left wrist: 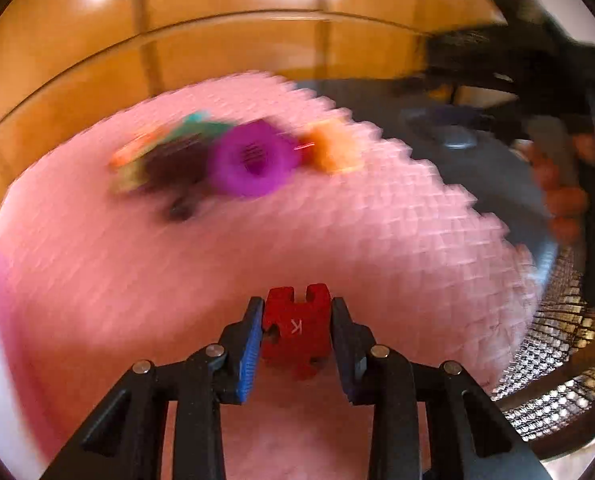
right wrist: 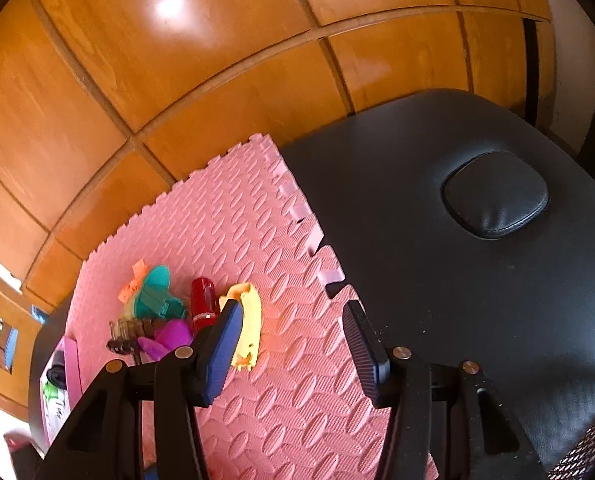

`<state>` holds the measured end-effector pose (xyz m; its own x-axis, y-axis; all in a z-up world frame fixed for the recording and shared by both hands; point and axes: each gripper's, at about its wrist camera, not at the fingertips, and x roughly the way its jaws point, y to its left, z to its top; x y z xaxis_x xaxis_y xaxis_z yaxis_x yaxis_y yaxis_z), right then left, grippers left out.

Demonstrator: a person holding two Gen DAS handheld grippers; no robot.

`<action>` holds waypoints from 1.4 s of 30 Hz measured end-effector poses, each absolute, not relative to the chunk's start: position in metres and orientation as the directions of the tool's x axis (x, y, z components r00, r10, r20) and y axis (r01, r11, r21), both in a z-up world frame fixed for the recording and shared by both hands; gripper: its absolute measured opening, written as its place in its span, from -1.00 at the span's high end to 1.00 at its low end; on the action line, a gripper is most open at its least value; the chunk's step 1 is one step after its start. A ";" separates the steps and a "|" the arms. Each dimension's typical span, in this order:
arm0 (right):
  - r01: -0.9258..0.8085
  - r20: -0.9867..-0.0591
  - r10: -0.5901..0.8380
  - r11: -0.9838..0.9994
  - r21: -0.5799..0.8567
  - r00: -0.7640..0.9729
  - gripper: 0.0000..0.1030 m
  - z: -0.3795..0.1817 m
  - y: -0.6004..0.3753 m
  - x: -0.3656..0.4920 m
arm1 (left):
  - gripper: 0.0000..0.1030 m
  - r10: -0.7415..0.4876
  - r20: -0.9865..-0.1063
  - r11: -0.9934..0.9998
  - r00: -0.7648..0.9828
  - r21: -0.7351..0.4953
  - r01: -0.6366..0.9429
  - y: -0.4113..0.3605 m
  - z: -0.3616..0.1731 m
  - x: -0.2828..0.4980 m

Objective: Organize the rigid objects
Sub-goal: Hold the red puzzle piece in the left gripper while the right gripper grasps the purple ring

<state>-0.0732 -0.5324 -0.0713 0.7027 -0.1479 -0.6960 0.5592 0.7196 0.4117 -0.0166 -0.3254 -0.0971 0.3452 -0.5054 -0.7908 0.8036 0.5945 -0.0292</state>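
The left gripper (left wrist: 297,330) clamps a red notched plastic block (left wrist: 296,326) for sorting toward the far toy pile (left wrist: 217,156), while the right gripper (right wrist: 293,344) hangs half-open, empty.

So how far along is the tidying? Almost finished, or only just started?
Partway, it seems. A cluster already sits together on the pink foam mat: a purple plastic ring, a teal plastic piece, a glossy red cylinder and a yellow plastic piece. The left claw grips a red notched block, probably bound for that cluster. The right claw is open and empty.
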 end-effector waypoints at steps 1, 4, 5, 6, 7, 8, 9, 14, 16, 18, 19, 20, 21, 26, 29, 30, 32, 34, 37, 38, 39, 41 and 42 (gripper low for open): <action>0.556 -0.701 -0.143 0.725 0.407 0.699 -0.02 -0.072 -0.531 -0.072 | 0.36 -0.500 -0.786 0.619 0.364 -0.031 0.784 -0.314 -0.096 -0.012; 0.539 -0.715 -0.128 0.750 0.383 0.688 -0.02 -0.074 -0.524 -0.066 | 0.36 -0.490 -0.777 0.664 0.395 -0.039 0.747 -0.291 -0.097 -0.005; 0.528 -0.717 -0.119 0.759 0.380 0.687 -0.02 -0.074 -0.522 -0.064 | 0.36 -0.505 -0.766 0.662 0.397 -0.049 0.747 -0.287 -0.097 -0.006; 0.513 -0.719 -0.105 0.771 0.378 0.687 -0.02 -0.074 -0.519 -0.062 | 0.36 -0.515 -0.758 0.662 0.400 -0.056 0.747 -0.283 -0.097 -0.006; 0.496 -0.722 -0.091 0.784 0.373 0.686 -0.02 -0.074 -0.515 -0.059 | 0.36 -0.516 -0.754 0.661 0.408 -0.048 0.749 -0.282 -0.097 -0.007; 0.480 -0.723 -0.079 0.796 0.368 0.686 -0.02 -0.074 -0.511 -0.056 | 0.36 -0.514 -0.748 0.660 0.420 -0.032 0.750 -0.282 -0.098 -0.009; 0.459 -0.725 -0.062 0.810 0.365 0.686 -0.02 -0.074 -0.507 -0.053 | 0.36 -0.513 -0.743 0.660 0.430 -0.022 0.751 -0.283 -0.099 -0.012; 0.354 -0.750 -0.036 0.896 0.268 0.661 -0.02 -0.074 -0.472 -0.037 | 0.36 -0.543 -0.714 0.659 0.442 -0.036 0.751 -0.278 -0.102 -0.015; 0.325 -0.762 -0.033 0.916 0.237 0.647 -0.02 -0.076 -0.460 -0.032 | 0.36 -0.548 -0.707 0.656 0.447 -0.032 0.754 -0.278 -0.103 -0.015; 0.306 -0.772 -0.045 0.931 0.197 0.634 -0.02 -0.078 -0.452 -0.029 | 0.36 -0.554 -0.703 0.653 0.447 -0.033 0.757 -0.279 -0.105 -0.015; 0.299 -0.775 -0.053 0.937 0.178 0.629 -0.02 -0.078 -0.449 -0.027 | 0.36 -0.558 -0.700 0.650 0.446 -0.035 0.759 -0.278 -0.105 -0.015; 0.293 -0.776 -0.055 0.941 0.170 0.628 -0.02 -0.078 -0.446 -0.026 | 0.36 -0.559 -0.699 0.649 0.446 -0.034 0.760 -0.278 -0.105 -0.015; 0.286 -0.776 -0.057 0.944 0.163 0.628 -0.02 -0.078 -0.444 -0.024 | 0.36 -0.560 -0.697 0.648 0.447 -0.033 0.761 -0.278 -0.105 -0.016; 0.262 -0.769 -0.109 0.962 0.078 0.630 -0.02 -0.074 -0.431 -0.005 | 0.35 -0.565 -0.698 0.651 0.440 -0.048 0.758 -0.278 -0.104 -0.015; 0.236 -0.783 -0.117 0.971 0.040 0.611 0.02 -0.079 -0.426 0.010 | 0.34 -0.564 -0.698 0.654 0.441 -0.051 0.755 -0.277 -0.104 -0.015; 0.227 -0.785 -0.121 0.974 0.025 0.608 0.12 -0.081 -0.423 0.013 | 0.34 -0.563 -0.698 0.654 0.441 -0.051 0.754 -0.277 -0.104 -0.014; 0.207 -0.780 -0.146 0.978 -0.023 0.608 0.20 -0.083 -0.417 0.020 | 0.34 -0.563 -0.698 0.655 0.443 -0.049 0.754 -0.277 -0.104 -0.015; 0.182 -0.770 -0.163 0.981 -0.062 0.617 0.32 -0.085 -0.412 0.025 | 0.34 -0.561 -0.697 0.656 0.447 -0.045 0.754 -0.277 -0.104 -0.016; 0.150 -0.762 -0.191 0.981 -0.124 0.619 0.70 -0.093 -0.405 0.032 | 0.34 -0.561 -0.697 0.658 0.447 -0.047 0.752 -0.277 -0.103 -0.016; 0.149 -0.761 -0.194 0.980 -0.129 0.619 0.72 -0.095 -0.404 0.032 | 0.34 -0.561 -0.696 0.658 0.448 -0.046 0.752 -0.277 -0.104 -0.016; 0.145 -0.754 -0.195 0.980 -0.133 0.627 0.73 -0.094 -0.403 0.032 | 0.34 -0.561 -0.696 0.658 0.449 -0.046 0.752 -0.277 -0.104 -0.016; 0.135 -0.750 -0.183 0.983 -0.125 0.635 0.75 -0.092 -0.404 0.031 | 0.34 -0.560 -0.696 0.658 0.450 -0.043 0.752 -0.278 -0.104 -0.015; 0.136 -0.754 -0.183 0.983 -0.124 0.631 0.75 -0.093 -0.404 0.031 | 0.34 -0.559 -0.696 0.658 0.451 -0.041 0.752 -0.278 -0.104 -0.016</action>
<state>0.0311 -0.4044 -0.0931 0.6314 -0.1826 -0.7536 0.1364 0.9829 -0.1239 -0.0156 -0.2780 -0.1043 0.4510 -0.5587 -0.6960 0.7520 0.6579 -0.0409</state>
